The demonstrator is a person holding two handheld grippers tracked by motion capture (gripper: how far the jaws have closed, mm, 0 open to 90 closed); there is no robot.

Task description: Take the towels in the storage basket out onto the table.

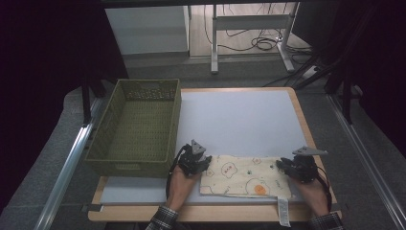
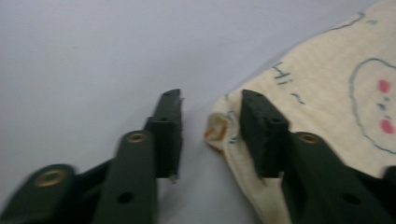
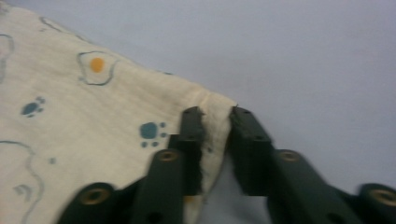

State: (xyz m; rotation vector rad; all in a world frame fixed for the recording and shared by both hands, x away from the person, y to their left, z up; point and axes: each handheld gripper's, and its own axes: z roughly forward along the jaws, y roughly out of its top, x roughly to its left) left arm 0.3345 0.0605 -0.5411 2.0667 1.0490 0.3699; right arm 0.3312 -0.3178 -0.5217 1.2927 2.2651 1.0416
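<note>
Right tool (image 3: 215, 112): jaws nearly together, pinching the far right corner of the cloth (image 3: 93, 121); a ridge of fabric is bunched up between the pads. In the high view the right tool (image 1: 283, 166) sits at the cloth's right edge, w/ the hand (image 1: 317, 195) coming in from the bottom.

Left tool (image 2: 211, 100): jaws part open. One jaw rests over the cloth's (image 2: 327, 93) left corner, the other on the bare surface (image 2: 93, 56) beside it. The rolled corner tip lies in the gap, and the pads don't press on it, so no grip yet. In the high view the left tool (image 1: 200, 168) is at the cloth's left end, hand (image 1: 181, 187) behind it.

Cloth (image 1: 246, 176): cream, flat, folded to a long rectangle, near the front edge of the surface (image 1: 239, 115), between the two tools. Print: fried eggs, blue paw marks, bear-face outlines w/ pink cheeks. Writing: "Hi~" in blue, legible in the left gripper view near the corner; other marks too blurred to read. A white tag (image 1: 283, 212) hangs off the front right corner, over the surface's edge; its text is too small to read.

Container: an olive woven basket (image 1: 136, 125) at the left of the surface, rectangular, w/ nothing visible inside. Its front right corner is just beside the left tool and near the cloth's left end.
</note>
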